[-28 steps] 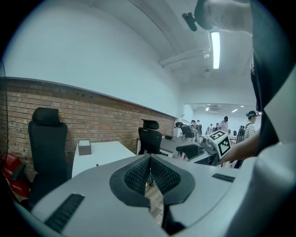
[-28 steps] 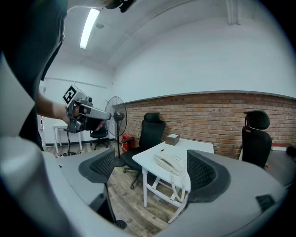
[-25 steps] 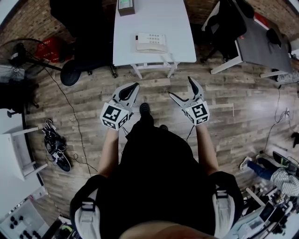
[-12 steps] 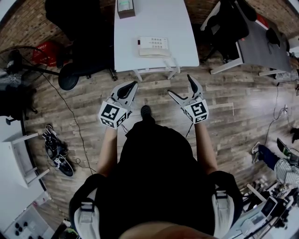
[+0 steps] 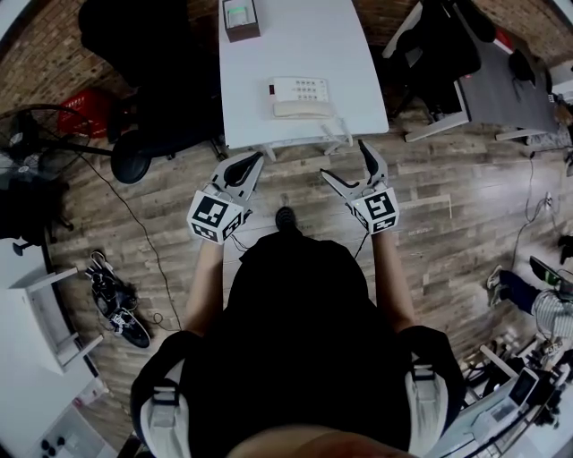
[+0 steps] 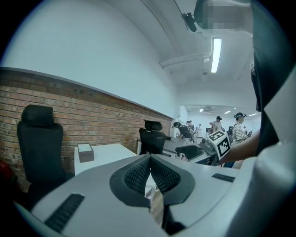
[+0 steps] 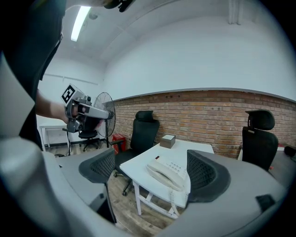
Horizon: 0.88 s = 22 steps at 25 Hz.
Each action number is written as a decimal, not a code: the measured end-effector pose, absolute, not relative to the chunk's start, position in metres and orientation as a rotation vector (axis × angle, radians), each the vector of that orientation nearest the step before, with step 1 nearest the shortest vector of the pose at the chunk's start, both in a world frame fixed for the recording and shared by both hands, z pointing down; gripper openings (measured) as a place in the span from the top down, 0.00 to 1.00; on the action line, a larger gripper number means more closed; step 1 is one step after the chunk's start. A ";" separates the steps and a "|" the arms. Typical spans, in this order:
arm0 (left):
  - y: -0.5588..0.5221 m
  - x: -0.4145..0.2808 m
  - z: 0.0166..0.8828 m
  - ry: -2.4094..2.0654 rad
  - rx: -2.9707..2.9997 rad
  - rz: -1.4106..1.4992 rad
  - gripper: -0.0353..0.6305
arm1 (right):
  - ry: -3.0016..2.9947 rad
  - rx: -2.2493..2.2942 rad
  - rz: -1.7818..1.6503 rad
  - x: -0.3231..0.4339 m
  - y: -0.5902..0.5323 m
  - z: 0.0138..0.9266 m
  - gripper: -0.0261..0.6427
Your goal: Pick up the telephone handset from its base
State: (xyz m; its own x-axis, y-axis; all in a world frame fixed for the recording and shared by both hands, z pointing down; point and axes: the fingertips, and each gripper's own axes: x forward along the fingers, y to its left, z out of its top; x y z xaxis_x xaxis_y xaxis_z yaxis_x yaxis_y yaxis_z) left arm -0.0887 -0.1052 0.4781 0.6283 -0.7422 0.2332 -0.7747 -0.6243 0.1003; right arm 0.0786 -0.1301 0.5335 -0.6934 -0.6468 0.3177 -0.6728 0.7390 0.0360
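Head view: person stands on the wooden floor (image 5: 466, 206) short of the white table (image 5: 295, 45), so this reads as the approach step, with no reach or grasp begun. The telephone base (image 5: 300, 88) sits near the table's near edge, and the handset (image 5: 303, 109) lies seated in its cradle on the side closest to the person, untouched. Both tools hang over the floor, well apart from the phone. The left hand-held gripper (image 5: 260, 161) is clenched, its pads pressed together with nothing between them. The right hand-held gripper (image 5: 344, 161) is released, jaws spread wide and empty; in the right gripper view the phone is framed between them but far off. The next move likely calls for closing in on the table, bringing the open right one down across the handset's middle, squeezing, then lifting straight up so the base stays put. Around: a black office chair (image 5: 143, 36) at the table's left side, a second grey table (image 5: 501, 89) off to the right, and a floor fan (image 5: 36, 125) at far left. A small brown box (image 5: 240, 18) stands at the table's far end, clear of the phone. The coiled cord (image 5: 333, 132) hangs off the near edge by the handset and may tug or snag on the lift. Nothing blocks the path to the phone.
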 end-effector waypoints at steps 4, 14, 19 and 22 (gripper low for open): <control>-0.112 -0.099 0.482 -1.227 2.667 0.259 0.92 | -2.626 1.051 0.132 0.068 -0.134 0.538 0.26; -0.115 -0.108 0.490 -1.204 2.666 0.255 0.92 | -2.602 1.066 0.173 0.059 -0.132 0.544 0.27; -0.118 -0.113 0.490 -1.234 2.656 0.254 0.92 | -2.613 1.049 0.161 0.056 -0.141 0.544 0.27; -0.124 -0.114 0.488 -1.249 2.652 0.250 0.92 | -2.623 1.035 0.140 0.054 -0.149 0.544 0.27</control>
State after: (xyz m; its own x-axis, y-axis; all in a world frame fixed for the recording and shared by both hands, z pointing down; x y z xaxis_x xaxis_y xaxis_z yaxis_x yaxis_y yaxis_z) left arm -0.1140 -0.1243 0.4884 0.6286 -0.7411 0.2360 -0.7748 -0.6230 0.1074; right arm 0.0539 -0.1489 0.5438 -0.6877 -0.6484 0.3266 -0.6794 0.7334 0.0253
